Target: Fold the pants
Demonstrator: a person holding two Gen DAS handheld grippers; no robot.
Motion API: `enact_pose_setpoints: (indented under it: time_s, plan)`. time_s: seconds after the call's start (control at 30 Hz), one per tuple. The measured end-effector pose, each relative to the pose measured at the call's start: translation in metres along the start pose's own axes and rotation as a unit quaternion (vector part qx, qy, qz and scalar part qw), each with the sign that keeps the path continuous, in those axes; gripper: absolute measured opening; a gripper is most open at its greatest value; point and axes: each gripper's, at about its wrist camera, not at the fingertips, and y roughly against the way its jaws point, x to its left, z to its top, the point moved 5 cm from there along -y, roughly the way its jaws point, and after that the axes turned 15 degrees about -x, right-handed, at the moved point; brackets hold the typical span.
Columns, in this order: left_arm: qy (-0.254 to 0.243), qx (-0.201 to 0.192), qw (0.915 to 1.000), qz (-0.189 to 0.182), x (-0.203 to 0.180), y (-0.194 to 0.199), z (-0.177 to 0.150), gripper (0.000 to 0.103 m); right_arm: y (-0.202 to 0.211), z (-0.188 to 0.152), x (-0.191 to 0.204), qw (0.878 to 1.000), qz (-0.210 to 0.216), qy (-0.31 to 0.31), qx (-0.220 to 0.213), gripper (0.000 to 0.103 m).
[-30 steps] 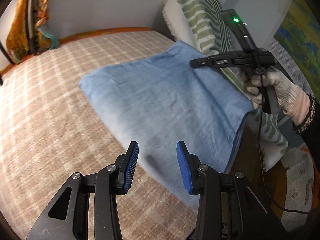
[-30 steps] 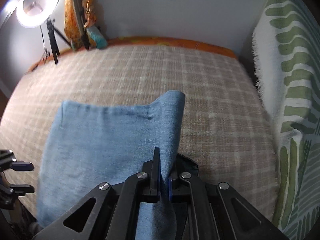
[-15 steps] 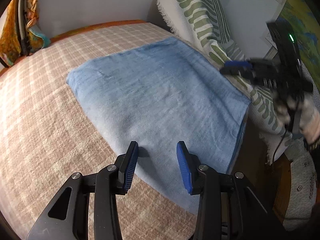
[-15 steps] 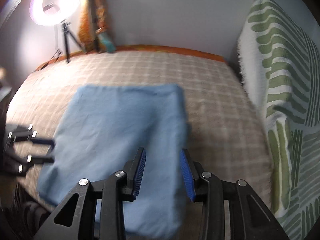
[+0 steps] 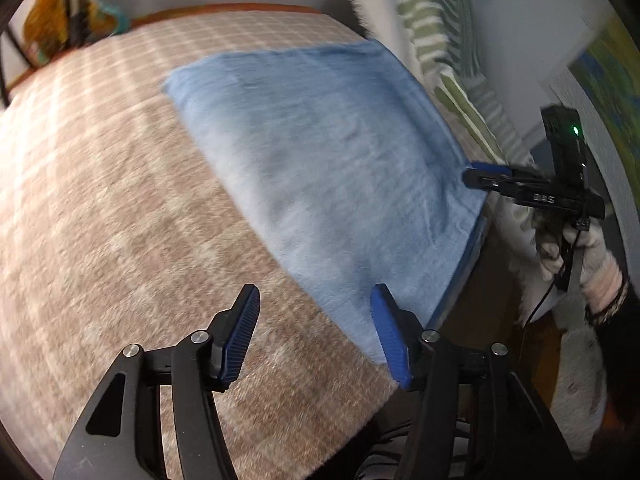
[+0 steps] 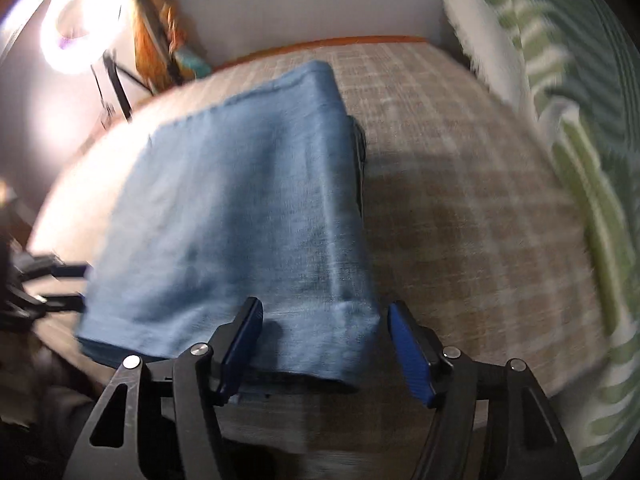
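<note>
pants [image 6: 240,208] lie folded flat on the bed [image 5: 100,200]. both the left gripper [image 5: 314,330] and right gripper [image 6: 324,344] have just been opening, jaws spread, nothing pinched. grab the near corners evenly for the next fold.

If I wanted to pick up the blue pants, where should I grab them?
Probably the near corner of the folded blue pants, coming down from above and from the front. That end hangs slightly over the checked bed's edge, so fingers can slip over and under the layers. The right gripper already stands open there.
</note>
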Motion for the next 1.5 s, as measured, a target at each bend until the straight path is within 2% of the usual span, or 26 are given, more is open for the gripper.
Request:
enact_pose_setpoints:
  time_s: [0.07, 0.27, 0.43, 0.77, 0.97, 1.03, 1.07, 1.13, 1.23, 1.33, 1.5]
  plan:
    - [0.029, -0.009, 0.9995, 0.0, 0.008, 0.005, 0.007, 0.061, 0.002, 0.009, -0.008, 1.0, 0.014, -0.018, -0.013, 0.088]
    - [0.109, -0.044, 0.9931, -0.007, 0.033, 0.011, 0.024, 0.063, -0.013, 0.039, -0.025, 0.997, 0.056, -0.051, -0.031, 0.088]
    - [0.146, -0.033, 0.9887, -0.009, 0.044, -0.004, 0.023, 0.064, -0.04, 0.052, -0.03, 0.996, 0.074, -0.053, -0.014, 0.088]
    - [0.189, -0.034, 0.9804, -0.045, 0.053, -0.036, 0.028, 0.064, -0.078, 0.047, -0.031, 0.989, 0.131, -0.057, 0.027, 0.089]
    - [0.177, -0.042, 0.9813, -0.062, 0.051, -0.041, 0.032, 0.064, -0.087, 0.054, -0.029, 0.982, 0.172, -0.083, 0.006, 0.091]
    - [0.179, -0.044, 0.9802, -0.071, 0.051, -0.043, 0.034, 0.064, -0.09, 0.054, -0.022, 0.976, 0.2, -0.082, 0.013, 0.089]
    - [0.18, -0.046, 0.9799, -0.074, 0.051, -0.043, 0.035, 0.064, -0.092, 0.053, -0.016, 0.972, 0.219, -0.08, 0.024, 0.08]
    - [0.179, -0.048, 0.9794, -0.081, 0.05, -0.046, 0.037, 0.064, -0.097, 0.048, 0.0, 0.963, 0.254, -0.072, 0.043, 0.073]
    - [0.166, -0.05, 0.9807, -0.091, 0.046, -0.048, 0.038, 0.061, -0.098, 0.048, 0.016, 0.963, 0.26, -0.043, 0.046, 0.073]
    - [0.132, -0.048, 0.986, -0.09, 0.035, -0.054, 0.043, 0.061, -0.104, 0.049, 0.018, 0.962, 0.263, -0.053, 0.052, 0.067]
    - [0.13, -0.061, 0.9864, -0.081, 0.035, -0.064, 0.05, 0.061, -0.105, 0.048, 0.021, 0.969, 0.236, -0.045, 0.048, 0.057]
